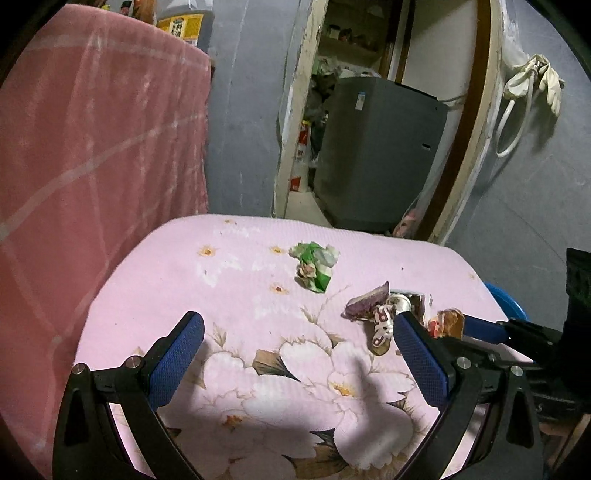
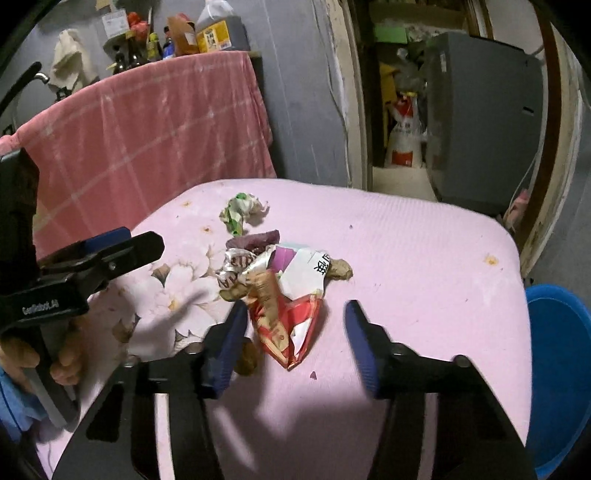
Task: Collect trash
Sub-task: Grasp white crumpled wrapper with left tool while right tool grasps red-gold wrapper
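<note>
A pile of trash lies on the pink flowered tablecloth: a red wrapper, a silver wrapper with red letters, a torn white-and-pink packet, a purple scrap and a brown peel. A crumpled green wrapper sits apart, farther back. My right gripper is open and straddles the red wrapper; its right pad stands clear of it. My left gripper hangs wide open over bare cloth, left of the silver wrapper and nearer than the green wrapper.
A blue bin stands beyond the table's right edge. A pink checked cloth drapes tall furniture on the left, with bottles on top. Behind the table a doorway holds a grey appliance. A hand holds the left gripper's handle.
</note>
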A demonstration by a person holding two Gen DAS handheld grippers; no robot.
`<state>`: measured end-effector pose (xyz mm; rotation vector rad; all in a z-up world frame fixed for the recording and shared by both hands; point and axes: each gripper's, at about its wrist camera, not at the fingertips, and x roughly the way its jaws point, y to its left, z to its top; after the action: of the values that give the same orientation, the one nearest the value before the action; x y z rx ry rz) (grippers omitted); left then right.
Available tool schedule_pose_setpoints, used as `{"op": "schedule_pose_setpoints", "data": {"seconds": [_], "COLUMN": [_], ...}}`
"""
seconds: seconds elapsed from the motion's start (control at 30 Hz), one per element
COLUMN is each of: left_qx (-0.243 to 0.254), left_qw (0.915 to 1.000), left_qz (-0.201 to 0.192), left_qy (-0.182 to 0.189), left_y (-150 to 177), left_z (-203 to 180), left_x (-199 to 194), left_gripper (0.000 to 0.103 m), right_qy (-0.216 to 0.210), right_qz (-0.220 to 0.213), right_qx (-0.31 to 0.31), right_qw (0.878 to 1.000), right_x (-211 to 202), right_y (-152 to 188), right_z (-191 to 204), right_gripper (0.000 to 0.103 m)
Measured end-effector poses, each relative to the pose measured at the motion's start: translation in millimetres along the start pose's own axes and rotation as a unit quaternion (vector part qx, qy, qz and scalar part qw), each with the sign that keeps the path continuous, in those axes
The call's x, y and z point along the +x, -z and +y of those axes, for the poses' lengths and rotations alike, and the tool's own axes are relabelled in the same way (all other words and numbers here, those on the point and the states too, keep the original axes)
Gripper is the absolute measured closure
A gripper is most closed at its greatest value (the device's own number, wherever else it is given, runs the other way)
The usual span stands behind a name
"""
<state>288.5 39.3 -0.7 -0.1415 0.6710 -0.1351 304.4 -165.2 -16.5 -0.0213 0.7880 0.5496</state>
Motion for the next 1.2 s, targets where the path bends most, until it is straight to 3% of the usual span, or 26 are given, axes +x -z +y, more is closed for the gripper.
{"op": "schedule_pose_setpoints", "data": {"seconds": [0.23, 0.4, 0.73, 0.97, 1.2], "left_qx": [0.009, 0.031, 0.034, 0.021, 0.028], "left_qw": [0.9995, 0.9974, 0.9927, 0.9895, 0.9907], "left_qz": [0.021, 0.049, 0.087, 0.104, 0.09], "left_qy": [0.024, 0.042, 0.076, 0.098, 0.098], "left_y": [1, 0, -7, -12, -9], "left_z": [-8, -21, -40, -44, -45], "left_x": [7, 20, 44, 51, 42], "left_gripper": [0.008, 0.022, 0.053, 0.084, 0.096], "right_qy": [-0.016, 0.001, 0.009, 0.006, 0.003], "right_qz": [-0.008, -0.015, -0.02, -0.034, -0.039], "right_qx": [0.025, 0.024, 0.03, 0.041, 0.039], "right_qw": [1.0, 1.0, 0.999, 0.999, 0.998], "right_x": [-5, -11, -16, -22, -23], "right_y": [2, 1, 3, 6, 7], "right_z": [-11, -18, -28, -37, -35], "right_gripper": [0.086, 0.091, 0.093, 0.095, 0.097]}}
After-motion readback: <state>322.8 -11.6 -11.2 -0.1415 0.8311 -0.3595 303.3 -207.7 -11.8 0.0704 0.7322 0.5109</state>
